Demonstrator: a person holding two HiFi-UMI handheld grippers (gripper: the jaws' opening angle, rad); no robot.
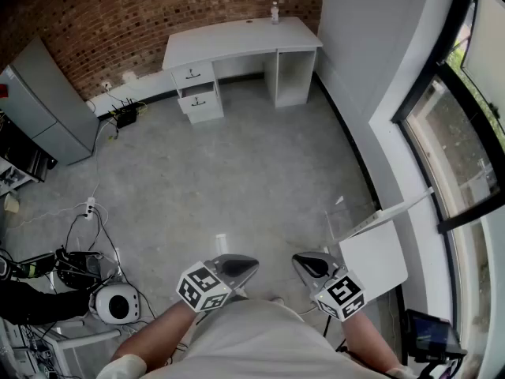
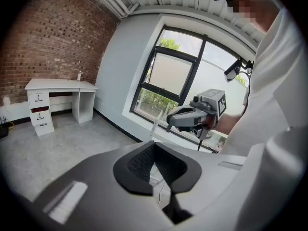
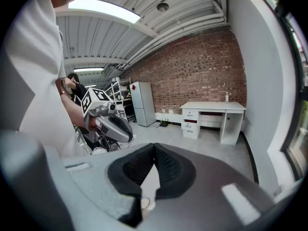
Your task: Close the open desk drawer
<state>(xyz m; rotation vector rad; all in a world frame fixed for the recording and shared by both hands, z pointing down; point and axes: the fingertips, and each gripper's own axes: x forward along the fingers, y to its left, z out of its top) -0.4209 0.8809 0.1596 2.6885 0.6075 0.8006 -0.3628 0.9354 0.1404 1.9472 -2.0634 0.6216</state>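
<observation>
Far across the room a white desk stands against the brick wall. Its drawer stack is on the left side, and the middle drawer sticks out open. The same open drawer is small in the left gripper view, and the drawer is just as far off in the right gripper view. My left gripper and right gripper hover side by side close to my body, well away from the desk. In each gripper view, left and right, the pads meet with nothing between them.
A grey cabinet stands at the left wall, with a power strip and cables beside it. More cables and a white round device lie at my left. A bottle stands on the desk. A window and a white panel are at the right.
</observation>
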